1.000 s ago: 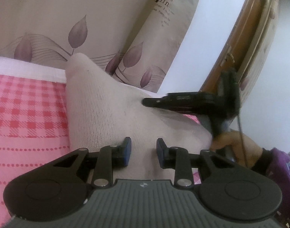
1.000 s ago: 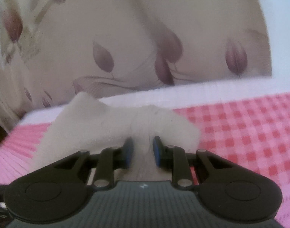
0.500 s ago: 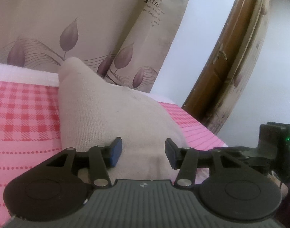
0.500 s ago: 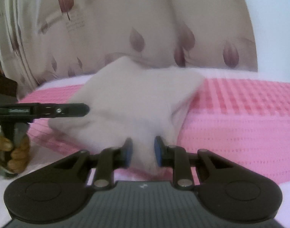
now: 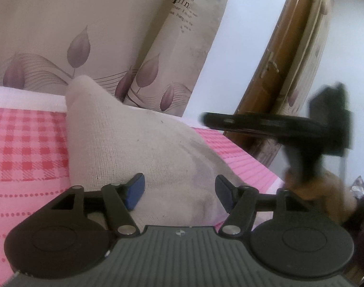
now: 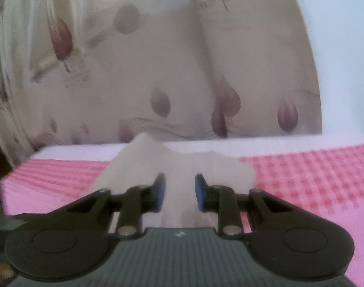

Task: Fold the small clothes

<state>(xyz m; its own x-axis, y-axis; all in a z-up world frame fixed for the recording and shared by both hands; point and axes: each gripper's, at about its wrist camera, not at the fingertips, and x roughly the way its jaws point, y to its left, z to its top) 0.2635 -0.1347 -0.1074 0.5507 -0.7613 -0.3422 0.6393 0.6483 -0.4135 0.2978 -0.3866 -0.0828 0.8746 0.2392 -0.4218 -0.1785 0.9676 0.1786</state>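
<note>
Left wrist view: your left gripper (image 5: 179,191) stands released over the ribbed beige knit garment (image 5: 134,148). That garment lies on pink checked cloth (image 5: 26,148). Your right gripper (image 6: 178,192) is parted too, gripping nothing.

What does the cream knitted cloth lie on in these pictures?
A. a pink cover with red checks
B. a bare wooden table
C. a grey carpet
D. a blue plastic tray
A: in the left wrist view the cream cloth rests on the pink checked cover, and the right wrist view shows the same pink cover on both sides of it.
</note>
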